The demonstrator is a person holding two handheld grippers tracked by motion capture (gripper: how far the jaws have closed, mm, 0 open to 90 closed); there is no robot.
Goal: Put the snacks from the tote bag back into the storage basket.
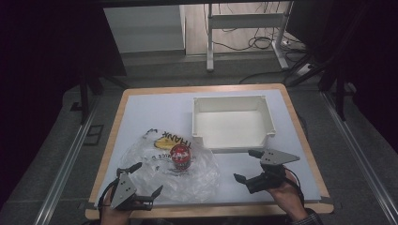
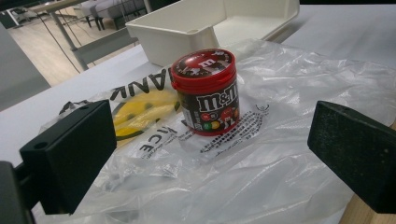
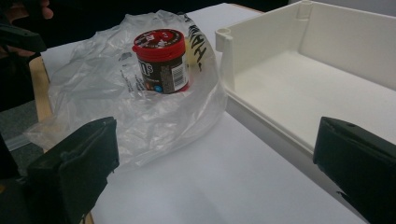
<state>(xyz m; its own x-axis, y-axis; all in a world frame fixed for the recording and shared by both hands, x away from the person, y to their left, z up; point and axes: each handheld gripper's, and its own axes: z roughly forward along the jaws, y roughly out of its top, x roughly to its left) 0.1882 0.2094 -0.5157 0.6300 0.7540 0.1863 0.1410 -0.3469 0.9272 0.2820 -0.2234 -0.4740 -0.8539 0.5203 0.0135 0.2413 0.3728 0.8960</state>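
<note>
A small M&M's tub with a red lid stands upright on a flattened clear plastic bag printed with a yellow smiley. Behind it to the right sits an empty white bin. My left gripper is open at the bag's near left edge, pointing at the tub. At the near right, my right gripper is open over bare table, just in front of the bin.
The white tabletop has a wooden rim. Beyond the far edge stand a metal table frame and loose cables on the floor. Dark floor and rails flank the table.
</note>
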